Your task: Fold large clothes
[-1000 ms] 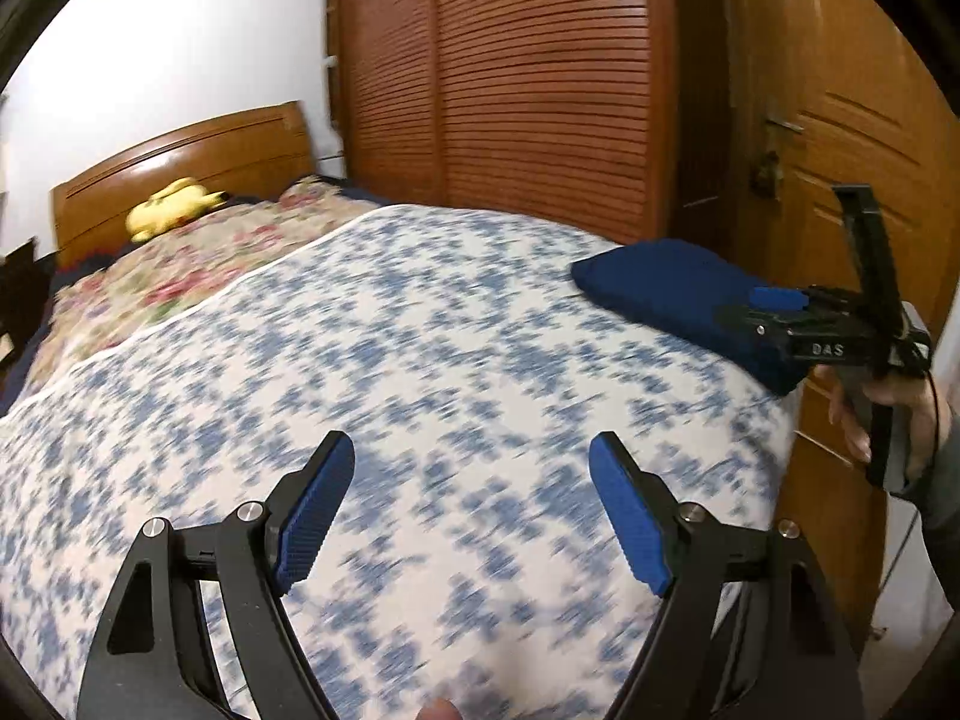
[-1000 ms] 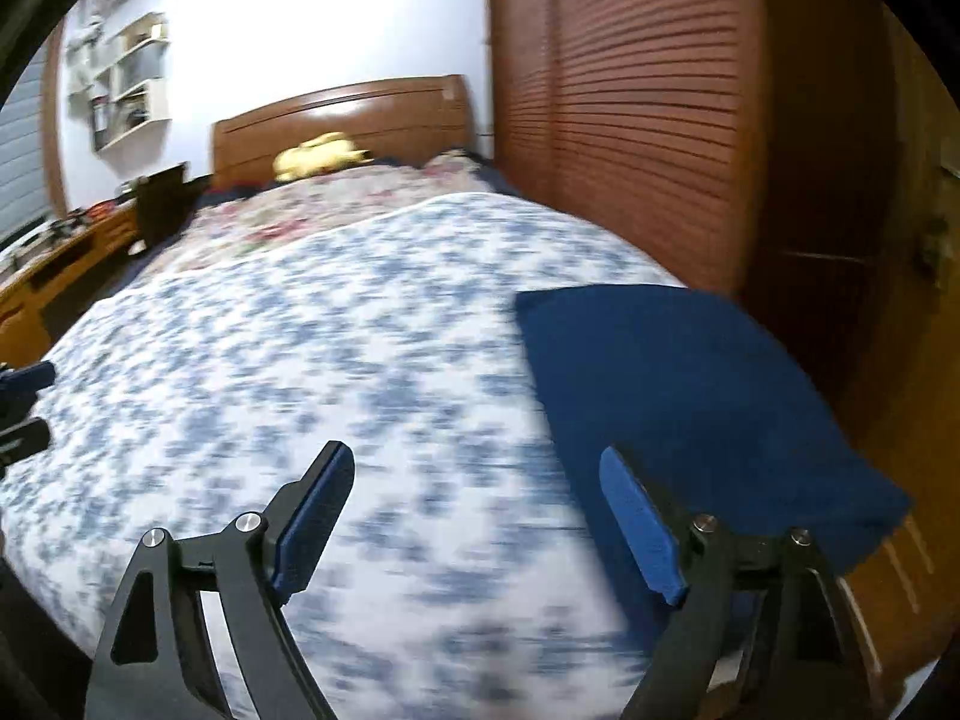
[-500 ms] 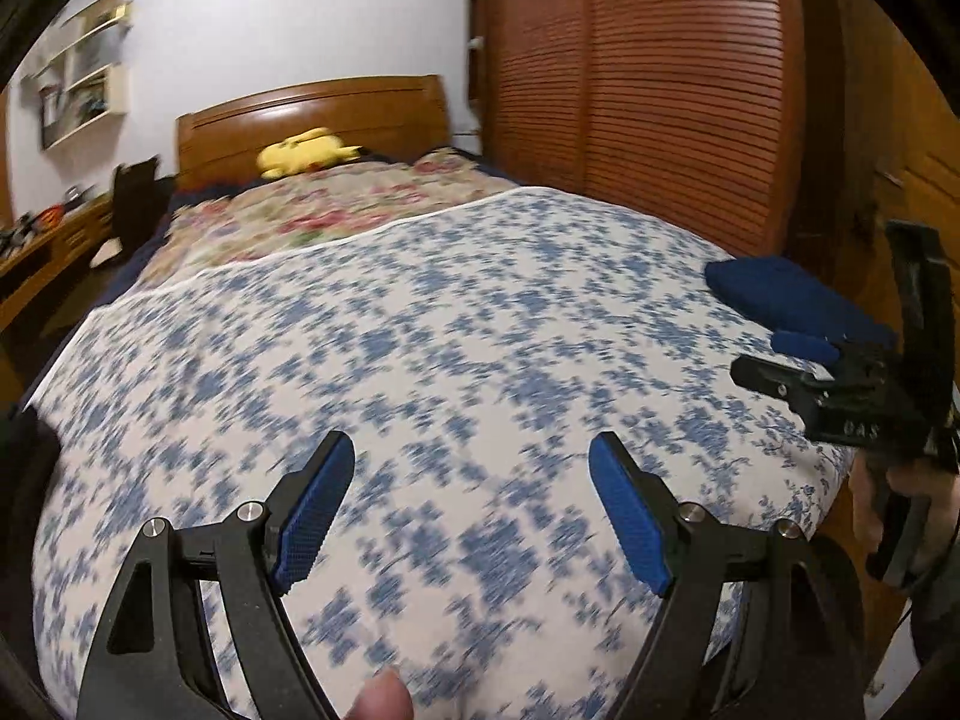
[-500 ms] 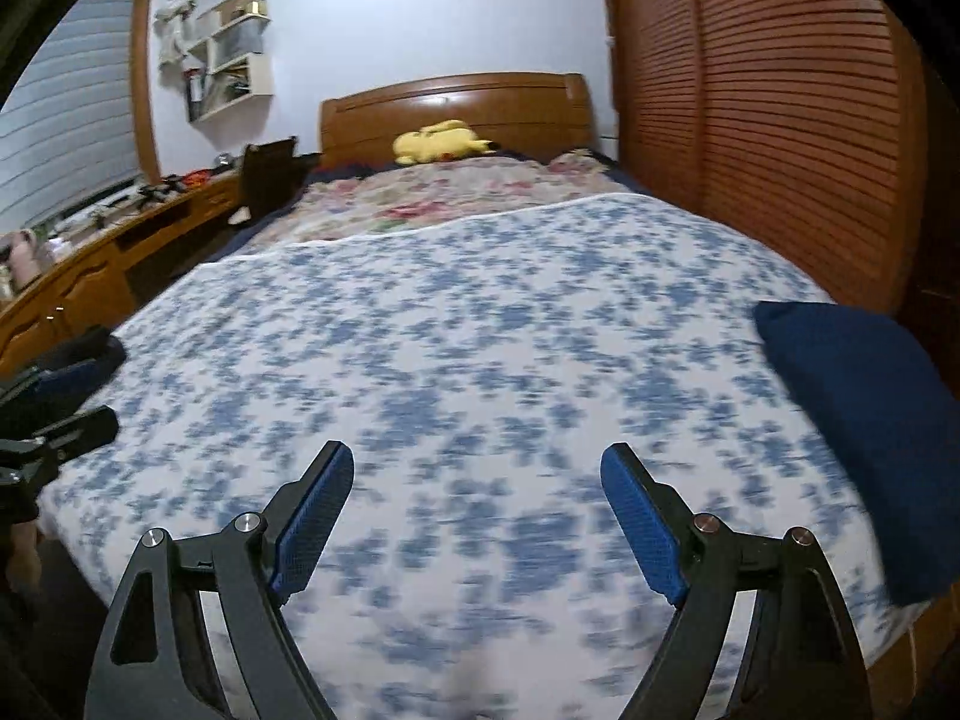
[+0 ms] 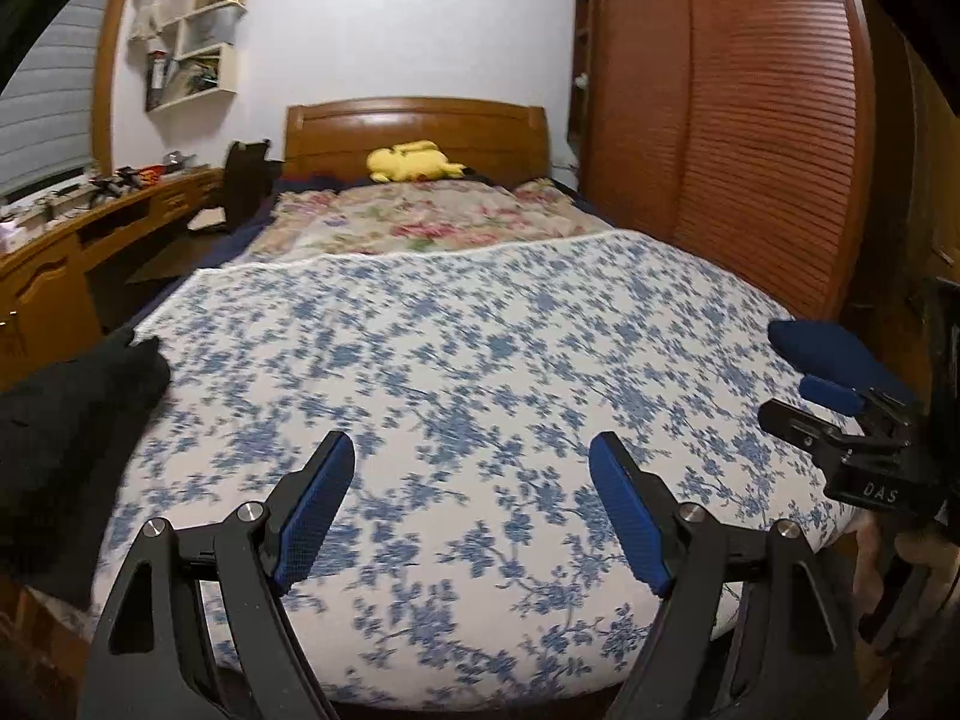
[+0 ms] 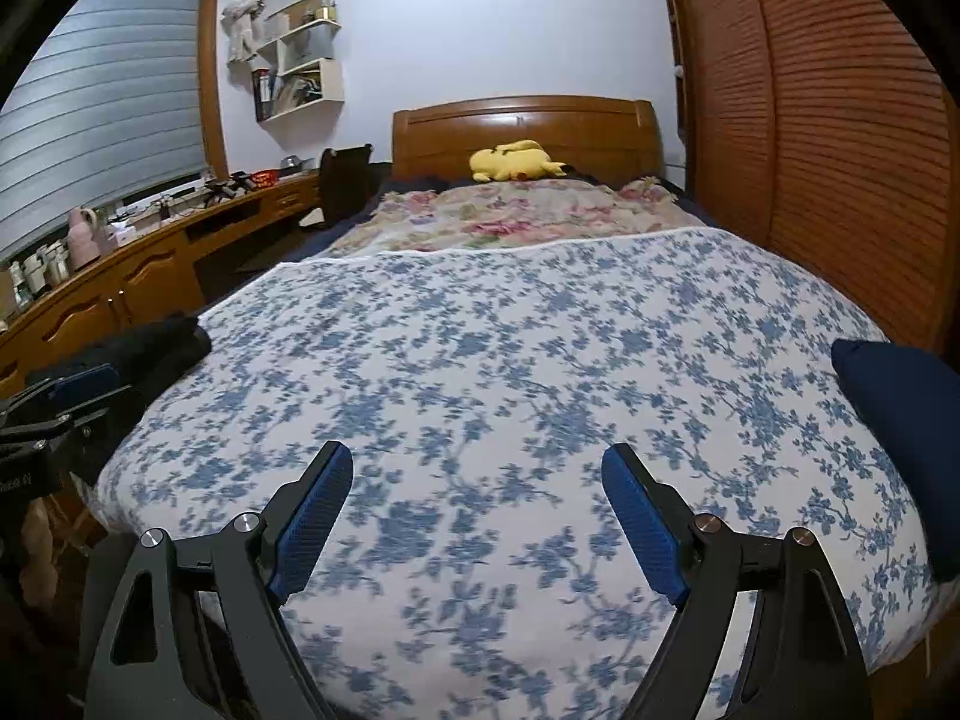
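Both views swung left off the folded navy garment (image 6: 900, 420) toward the black garment (image 5: 72, 420); left gripper (image 5: 471, 504) and right gripper (image 6: 477, 510) fingers wide, empty.

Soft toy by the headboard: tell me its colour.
Yellow; the soft toy shows best in the right wrist view.

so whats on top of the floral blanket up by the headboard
A yellow plush toy lies at the head end of the floral blanket, against the headboard. Whatever is beneath the blanket is covered.

It was a home bedroom: a bed (image 6: 540, 360) with wooden headboard (image 6: 528, 126), louvred wardrobe (image 6: 840, 150) beside it, desk (image 6: 150, 264) opposite.
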Tool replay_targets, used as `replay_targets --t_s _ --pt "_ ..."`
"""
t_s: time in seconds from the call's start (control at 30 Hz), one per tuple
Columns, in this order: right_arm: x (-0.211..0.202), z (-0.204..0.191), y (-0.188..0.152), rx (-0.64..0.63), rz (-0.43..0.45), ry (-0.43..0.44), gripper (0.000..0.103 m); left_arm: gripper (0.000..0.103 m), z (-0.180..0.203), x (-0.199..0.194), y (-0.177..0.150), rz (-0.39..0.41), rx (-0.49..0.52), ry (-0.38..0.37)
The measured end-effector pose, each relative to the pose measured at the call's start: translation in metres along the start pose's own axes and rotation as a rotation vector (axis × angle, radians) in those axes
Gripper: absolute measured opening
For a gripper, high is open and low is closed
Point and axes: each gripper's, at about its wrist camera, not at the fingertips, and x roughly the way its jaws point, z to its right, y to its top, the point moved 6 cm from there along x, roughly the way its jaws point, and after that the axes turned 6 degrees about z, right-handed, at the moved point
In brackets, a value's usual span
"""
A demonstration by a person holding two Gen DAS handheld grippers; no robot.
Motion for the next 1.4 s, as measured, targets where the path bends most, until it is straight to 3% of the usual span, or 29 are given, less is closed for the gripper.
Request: replay_targets --t_s 0.33,0.7,1.4 --pt "-0.034 -0.028 0.015 -0.028 0.096 0.029 0.086 0.081 -0.018 -0.048 0.030 0.112 0.000 0.066" --pt "-0.078 -0.029 0.017 -0.032 0.189 -0.022 0.086 0.081 -0.014 -0.064 0.043 0.146 -0.008 0.056" --pt "-0.077 -0.031 0.018 -0.014 0.188 -0.026 0.086 0.081 -0.011 -0.066 0.042 0.147 -0.006 0.055"
